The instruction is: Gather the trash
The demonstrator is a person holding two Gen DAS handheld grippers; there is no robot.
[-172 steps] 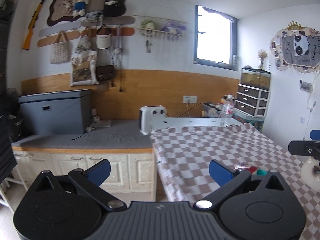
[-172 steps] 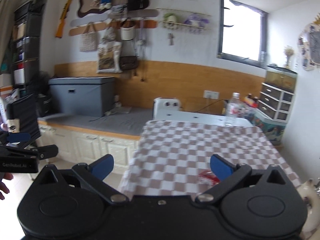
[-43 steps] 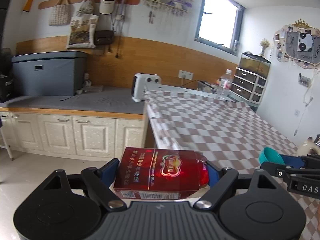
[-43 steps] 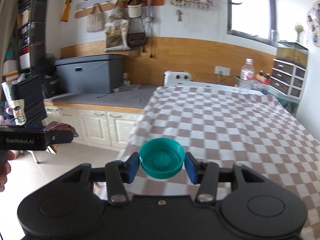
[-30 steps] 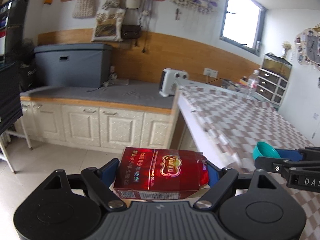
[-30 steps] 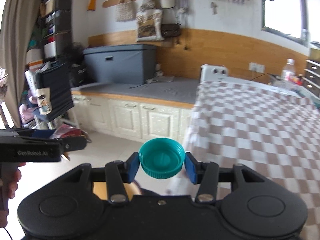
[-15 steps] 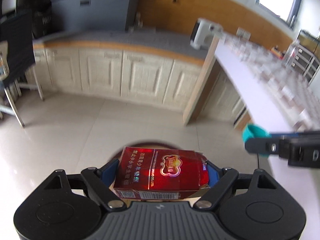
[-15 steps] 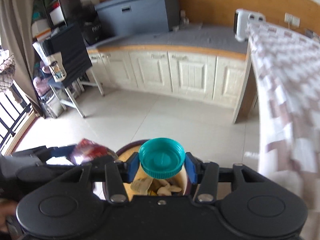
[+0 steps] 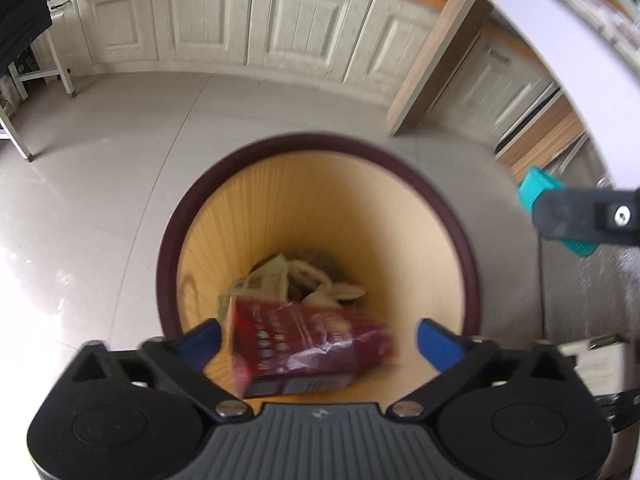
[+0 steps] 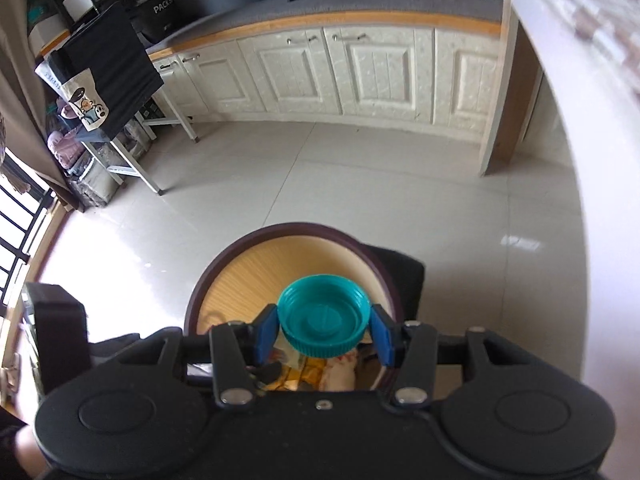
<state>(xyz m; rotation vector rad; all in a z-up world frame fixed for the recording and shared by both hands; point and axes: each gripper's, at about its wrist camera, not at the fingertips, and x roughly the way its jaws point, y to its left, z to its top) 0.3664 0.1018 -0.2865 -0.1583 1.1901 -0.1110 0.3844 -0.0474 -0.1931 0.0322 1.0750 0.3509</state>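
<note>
A round bin with a dark rim and yellow inside stands on the floor, directly below my left gripper. That gripper's jaws are opening, and a red carton, blurred and tilted, hangs free between the blue fingers without touching them. Crumpled paper trash lies at the bin's bottom. My right gripper is shut on a teal bottle cap over the same bin's rim. In the left wrist view the cap shows at the right edge.
White cabinet doors under a wooden counter line the far side of the tiled floor. A table's white edge and wooden leg rise at the right. A metal rack with a black cloth stands at the left.
Both grippers dropped and tipped down over the bin. The left gripper's jaws spread and let go of the red carton, which now tilts and falls. The right keeps the cap.
</note>
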